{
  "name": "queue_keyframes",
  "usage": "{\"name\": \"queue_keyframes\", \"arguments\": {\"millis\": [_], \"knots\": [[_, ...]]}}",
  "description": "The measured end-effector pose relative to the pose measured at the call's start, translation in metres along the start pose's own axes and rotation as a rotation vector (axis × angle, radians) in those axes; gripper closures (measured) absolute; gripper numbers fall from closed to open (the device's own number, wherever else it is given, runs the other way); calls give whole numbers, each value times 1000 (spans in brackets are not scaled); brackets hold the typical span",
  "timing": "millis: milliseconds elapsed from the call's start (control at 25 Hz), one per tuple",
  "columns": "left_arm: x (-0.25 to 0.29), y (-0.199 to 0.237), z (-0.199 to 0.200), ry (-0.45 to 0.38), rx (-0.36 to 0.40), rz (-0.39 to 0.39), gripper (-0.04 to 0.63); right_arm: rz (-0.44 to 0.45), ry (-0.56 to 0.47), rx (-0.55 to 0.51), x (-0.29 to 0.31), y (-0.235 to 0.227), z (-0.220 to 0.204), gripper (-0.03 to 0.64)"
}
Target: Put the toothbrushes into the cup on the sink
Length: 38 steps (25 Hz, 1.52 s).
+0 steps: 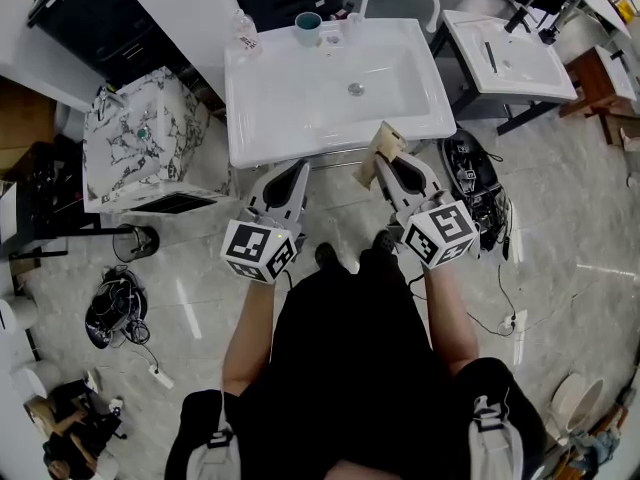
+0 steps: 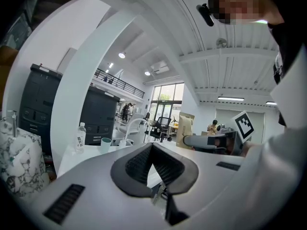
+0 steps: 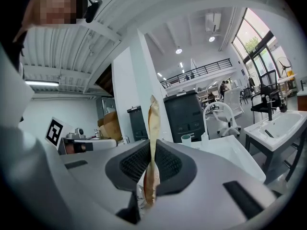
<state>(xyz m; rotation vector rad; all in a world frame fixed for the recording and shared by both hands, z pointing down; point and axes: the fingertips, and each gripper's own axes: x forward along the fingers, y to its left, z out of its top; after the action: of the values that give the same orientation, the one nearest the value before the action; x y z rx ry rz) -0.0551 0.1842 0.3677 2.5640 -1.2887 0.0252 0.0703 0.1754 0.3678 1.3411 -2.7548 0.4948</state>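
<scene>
A person in black stands on the tiled floor (image 1: 560, 268) before a white sink (image 1: 300, 118), a hand-held gripper in each hand. The marker cubes (image 1: 258, 250) sit nearest the body and the jaws point toward the sink's front edge.

The left hand-held gripper (image 2: 152, 146) has its jaws drawn together with the tips touching and nothing between them. It hangs just short of the sink's front rim.

The right hand-held gripper (image 3: 152, 150) is clamped on a flat tan packet (image 3: 153, 123). In the right gripper view the packet shows edge-on, upright, rising above the pads. In the head view it overlaps the front rim, right of centre. What it contains cannot be made out, and no loose toothbrush shows in any view.

The basin holds only its drain (image 1: 355, 89). On the back rim, well apart from both grippers, a teal cup (image 1: 308, 28) stands upright, with a clear bottle (image 1: 245, 34) near it at the back left corner.

A marbled cabinet (image 1: 135, 138) stands just left of the sink. A second sink (image 1: 505, 53) stands further off to the right.
</scene>
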Motion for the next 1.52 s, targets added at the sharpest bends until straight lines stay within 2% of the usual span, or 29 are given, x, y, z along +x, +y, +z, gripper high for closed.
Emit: {"name": "queue_keyframes", "arguments": {"millis": [440,680,1160,1520], "knots": [[11,3,-12,39,-27,0,581,-20,39,18,-2,-10,-9,569],[27,14,-15,52,3,23,581,9,50,32,18,-22,-10,569],[102,48,3,86,15,84,581,66,55,31,82,-89,17,569],[164,45,22,54,27,124,581,169,44,28,109,-137,39,569]]}}
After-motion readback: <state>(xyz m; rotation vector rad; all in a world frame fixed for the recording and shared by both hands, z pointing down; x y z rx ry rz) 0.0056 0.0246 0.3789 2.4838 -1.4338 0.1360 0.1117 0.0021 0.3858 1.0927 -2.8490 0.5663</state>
